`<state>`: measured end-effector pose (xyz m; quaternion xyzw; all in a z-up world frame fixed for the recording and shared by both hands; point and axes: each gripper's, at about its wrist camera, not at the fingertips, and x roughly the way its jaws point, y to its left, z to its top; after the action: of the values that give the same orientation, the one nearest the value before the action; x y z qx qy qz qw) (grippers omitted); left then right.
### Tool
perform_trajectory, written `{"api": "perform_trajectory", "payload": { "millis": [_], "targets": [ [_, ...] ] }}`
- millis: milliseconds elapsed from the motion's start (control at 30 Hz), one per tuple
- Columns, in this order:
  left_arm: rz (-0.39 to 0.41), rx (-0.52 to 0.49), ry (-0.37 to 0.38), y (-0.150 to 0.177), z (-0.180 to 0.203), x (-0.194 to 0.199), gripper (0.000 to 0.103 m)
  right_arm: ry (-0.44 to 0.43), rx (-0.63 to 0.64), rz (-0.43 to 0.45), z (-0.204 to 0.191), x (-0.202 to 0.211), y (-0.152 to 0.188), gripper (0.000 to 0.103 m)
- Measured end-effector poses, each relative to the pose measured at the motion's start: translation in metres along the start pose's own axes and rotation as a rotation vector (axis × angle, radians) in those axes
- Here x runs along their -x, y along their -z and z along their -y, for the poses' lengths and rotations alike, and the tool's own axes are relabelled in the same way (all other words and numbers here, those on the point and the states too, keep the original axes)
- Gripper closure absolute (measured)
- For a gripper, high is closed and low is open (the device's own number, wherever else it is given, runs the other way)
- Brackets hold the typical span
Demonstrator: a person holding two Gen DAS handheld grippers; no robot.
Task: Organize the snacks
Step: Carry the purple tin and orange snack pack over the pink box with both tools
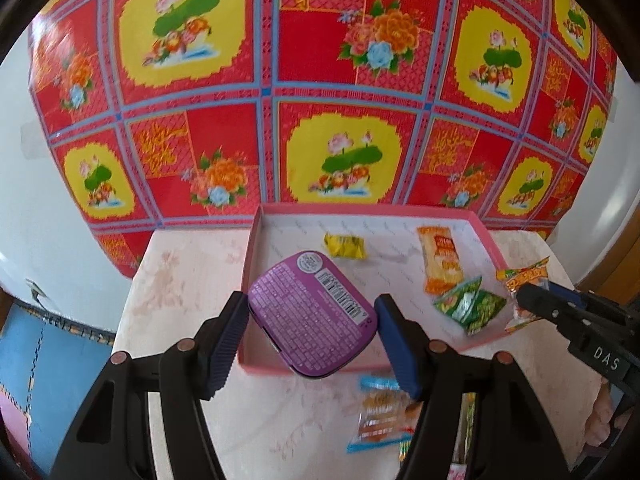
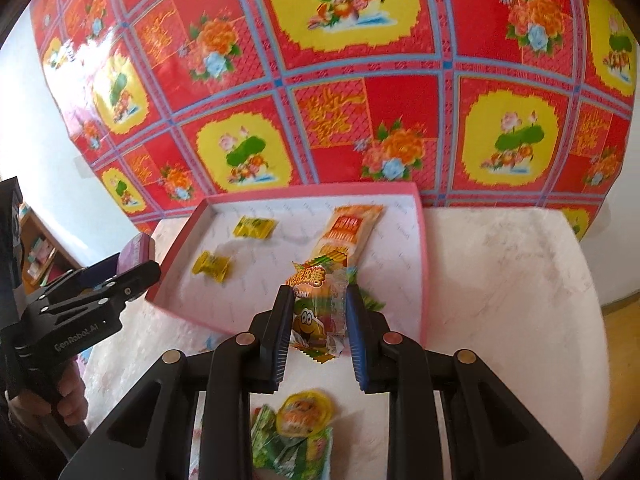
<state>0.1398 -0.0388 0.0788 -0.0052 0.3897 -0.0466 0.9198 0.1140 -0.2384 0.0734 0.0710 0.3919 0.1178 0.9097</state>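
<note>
Left wrist view: a purple tin (image 1: 312, 314) is gripped by its sides in the left gripper (image 1: 312, 336) above the near edge of a pink tray (image 1: 490, 240) on the worktop (image 1: 180, 280), probably to be set inside. An orange gummy packet (image 2: 318, 304) is clamped upright between the right gripper's (image 2: 318, 336) fingers over the tray, where other snacks are already laid.

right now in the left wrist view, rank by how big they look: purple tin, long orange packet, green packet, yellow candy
1. purple tin, though it is held nearest the camera, which inflates it
2. long orange packet and green packet look about alike, so I will not rank them
3. yellow candy, clearly smallest
</note>
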Motion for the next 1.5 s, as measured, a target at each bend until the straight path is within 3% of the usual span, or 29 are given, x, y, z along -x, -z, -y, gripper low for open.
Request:
{"api": "perform_trajectory", "payload": {
  "millis": [300, 633, 1233, 1500],
  "targets": [
    [-0.027, 0.0, 0.011, -0.013, 0.003, -0.023, 0.035, 0.041, -0.01, 0.0, 0.014, -0.015, -0.021, 0.076],
    [-0.045, -0.035, -0.055, -0.025, 0.006, -0.067, 0.035, 0.077, -0.026, -0.031, 0.029, -0.052, -0.03, 0.076],
    [-0.148, -0.003, -0.033, -0.025, 0.002, -0.128, 0.034, 0.055, -0.062, -0.033, 0.051, -0.089, -0.034, 0.075],
    [-0.167, 0.053, -0.024, -0.028, -0.009, -0.13, 0.034, 0.052, -0.067, -0.048, 0.044, -0.082, -0.035, 0.061]
  ]
}}
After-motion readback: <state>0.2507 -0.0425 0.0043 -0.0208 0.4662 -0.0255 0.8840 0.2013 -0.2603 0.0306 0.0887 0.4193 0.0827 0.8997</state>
